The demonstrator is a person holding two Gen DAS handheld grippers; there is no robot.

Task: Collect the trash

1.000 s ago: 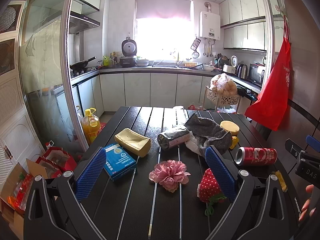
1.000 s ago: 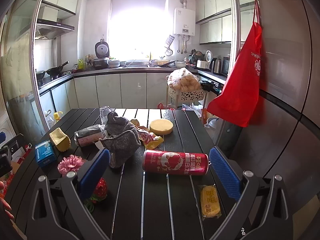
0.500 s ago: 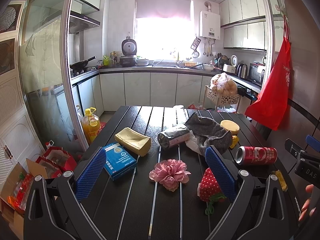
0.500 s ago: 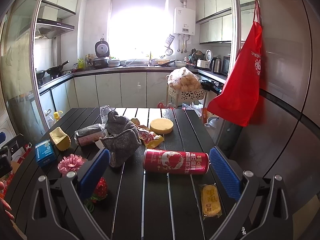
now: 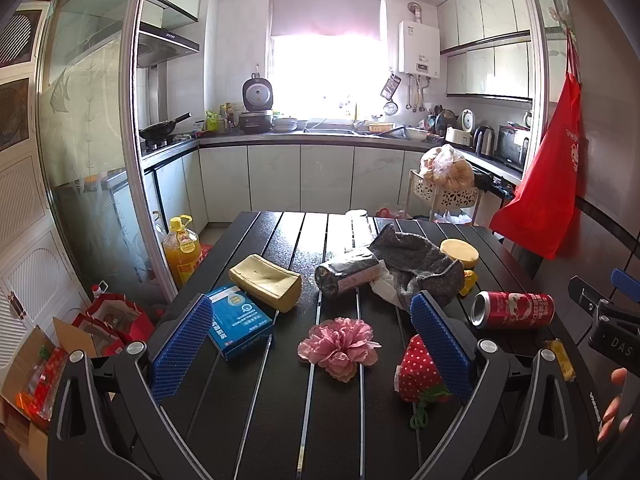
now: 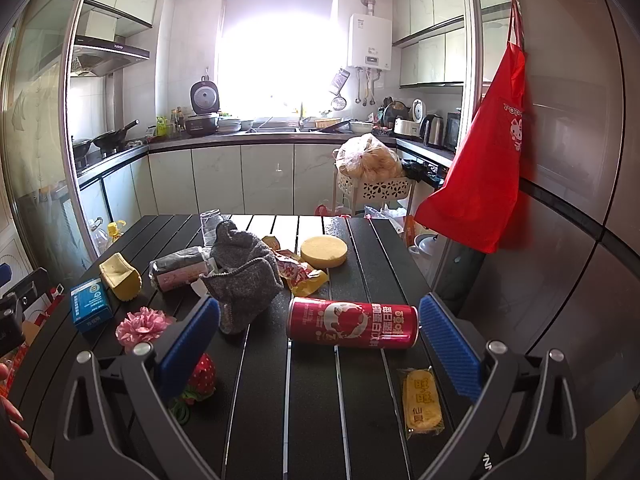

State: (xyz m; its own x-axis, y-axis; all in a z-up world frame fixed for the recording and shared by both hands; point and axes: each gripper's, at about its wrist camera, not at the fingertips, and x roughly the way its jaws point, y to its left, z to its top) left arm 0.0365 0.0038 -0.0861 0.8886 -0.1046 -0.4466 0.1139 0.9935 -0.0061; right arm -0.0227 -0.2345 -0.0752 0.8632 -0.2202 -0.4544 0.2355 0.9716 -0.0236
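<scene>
A dark slatted counter is carrying the litter. A grey knitted cloth is slumping mid-counter; just in front, a glossy red can with Chinese lettering is lying on its side, between the spread blue ribbed pads of the right hand-held gripper, which is gripping nothing. The left hand-held gripper is gaping equally wide and empty over a crinkled pink paper flower. A small yellow wrapped snack is lying near the can.

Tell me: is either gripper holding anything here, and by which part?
Nothing is held. The left gripper and the right gripper are both open over the table, touching no item.
</scene>
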